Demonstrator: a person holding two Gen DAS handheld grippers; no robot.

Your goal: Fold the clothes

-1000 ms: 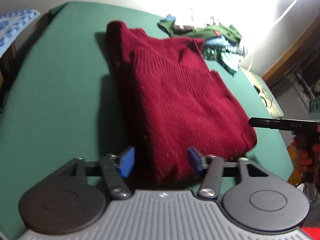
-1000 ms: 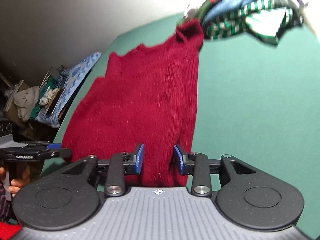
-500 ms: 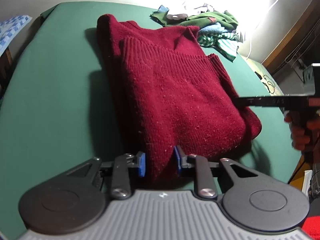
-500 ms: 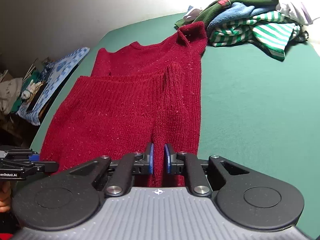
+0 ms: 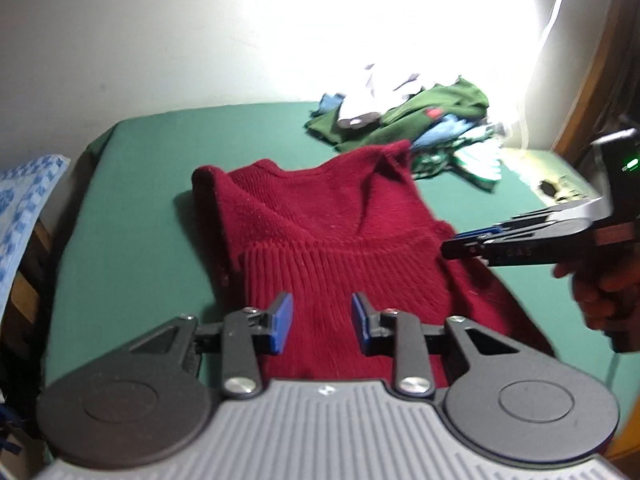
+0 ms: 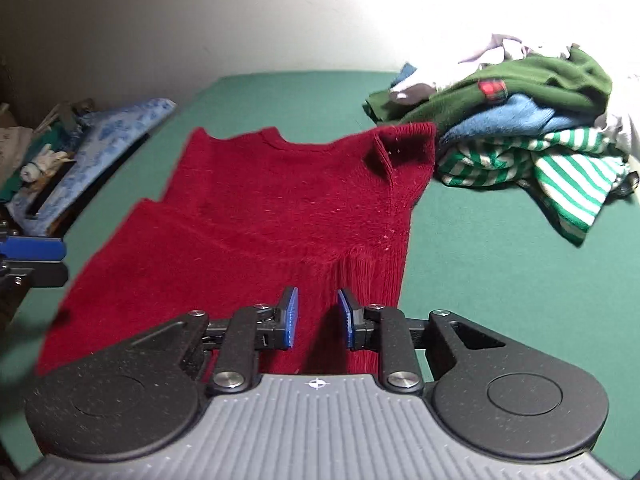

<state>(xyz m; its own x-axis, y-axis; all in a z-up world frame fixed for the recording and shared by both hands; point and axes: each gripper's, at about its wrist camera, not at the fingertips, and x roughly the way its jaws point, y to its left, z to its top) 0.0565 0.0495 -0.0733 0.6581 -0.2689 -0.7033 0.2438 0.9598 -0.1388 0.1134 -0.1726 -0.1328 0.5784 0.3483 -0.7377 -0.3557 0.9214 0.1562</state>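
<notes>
red sweater [image 6: 256, 216] folded, ribbed hem on top

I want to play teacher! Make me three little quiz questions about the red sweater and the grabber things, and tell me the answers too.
1. True or false: the red sweater lies on a green surface.
2. What sits beyond the sweater's far corner? A) a clothes pile B) a basket C) a lamp
3. Fill in: the left gripper has pads coloured ____.

Key:
1. True.
2. A. It holds green, blue and striped clothes.
3. Blue. Both the left and the right gripper have their jaws opening, with sweater hem showing between the pads, apparently not pinched.
</notes>
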